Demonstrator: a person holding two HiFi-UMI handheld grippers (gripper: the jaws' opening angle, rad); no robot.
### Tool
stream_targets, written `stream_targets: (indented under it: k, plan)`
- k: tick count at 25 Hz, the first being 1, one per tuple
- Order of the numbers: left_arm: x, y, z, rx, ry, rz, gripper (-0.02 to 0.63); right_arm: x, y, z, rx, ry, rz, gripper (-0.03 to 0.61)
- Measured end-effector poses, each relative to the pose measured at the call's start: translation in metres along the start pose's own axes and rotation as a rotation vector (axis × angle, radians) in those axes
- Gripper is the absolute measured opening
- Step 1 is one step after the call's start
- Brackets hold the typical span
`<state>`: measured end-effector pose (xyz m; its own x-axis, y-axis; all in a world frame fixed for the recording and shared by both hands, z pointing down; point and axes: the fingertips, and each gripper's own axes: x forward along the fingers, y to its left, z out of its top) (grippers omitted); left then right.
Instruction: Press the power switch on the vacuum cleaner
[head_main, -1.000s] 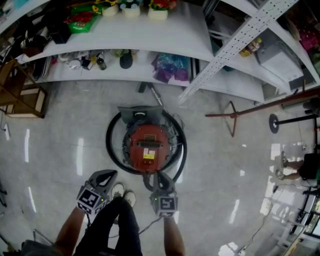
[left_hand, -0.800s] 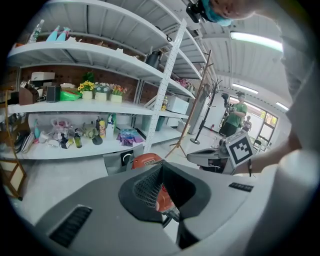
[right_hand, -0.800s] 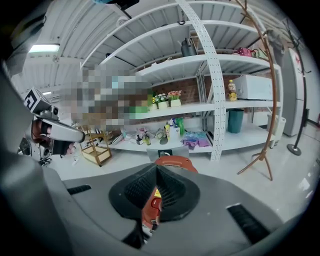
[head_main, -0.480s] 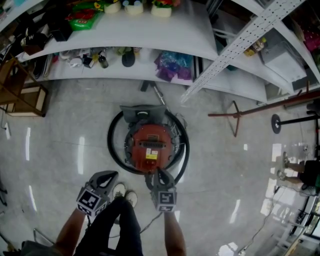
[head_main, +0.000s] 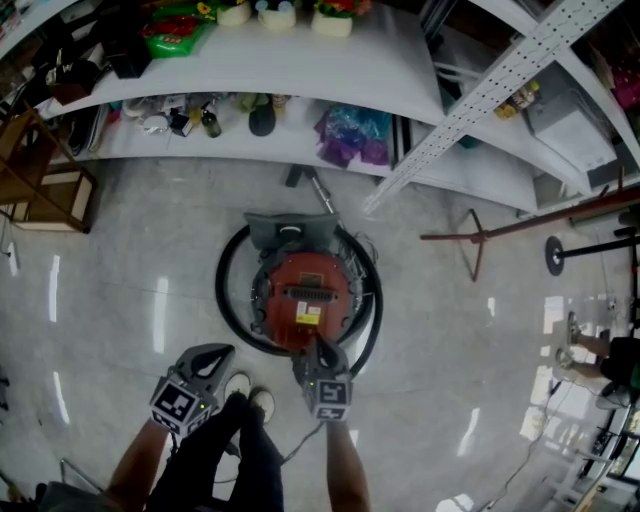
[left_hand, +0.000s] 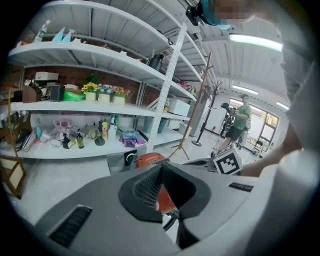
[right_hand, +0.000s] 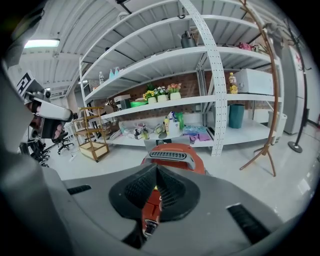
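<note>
A round red vacuum cleaner (head_main: 300, 298) sits on the floor with its black hose (head_main: 226, 300) coiled around it and a grey front part toward the shelves. My right gripper (head_main: 316, 350) is shut with nothing in it, its tips over the vacuum's near edge. In the right gripper view the red body and grey handle (right_hand: 169, 155) lie just beyond the shut right gripper (right_hand: 156, 169). My left gripper (head_main: 208, 356) hangs shut to the left of the vacuum, near the person's shoes. In the left gripper view the vacuum (left_hand: 150, 159) shows past the left gripper (left_hand: 162, 167).
White shelving (head_main: 300, 70) with bottles, flower pots and a purple bag stands beyond the vacuum. A wooden rack (head_main: 45, 190) is at the left, a coat stand (head_main: 470, 240) at the right. A cable (head_main: 295, 450) trails on the floor. A person (left_hand: 235, 120) stands far off.
My right gripper has moved slightly forward toward the vacuum's near edge. The left gripper has stayed about where it was.
</note>
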<state>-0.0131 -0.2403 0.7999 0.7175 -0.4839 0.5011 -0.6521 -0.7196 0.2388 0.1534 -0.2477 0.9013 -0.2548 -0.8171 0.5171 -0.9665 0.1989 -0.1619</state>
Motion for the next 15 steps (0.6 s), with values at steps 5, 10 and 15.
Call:
stream_targets:
  k: [5,10,15]
  plan:
    - [0.000,0.004,-0.013,0.005,0.006,0.001,0.009,0.010,-0.004,-0.012,0.016,0.014,-0.023,0.012]
    - [0.001,0.005,-0.020,0.004,0.014,0.002,0.009,0.016,-0.008,-0.023,0.018,0.026,-0.032,0.012]
    - [0.003,0.008,-0.027,-0.001,0.014,0.007,0.009,0.021,-0.009,-0.032,0.023,0.042,-0.036,0.012]
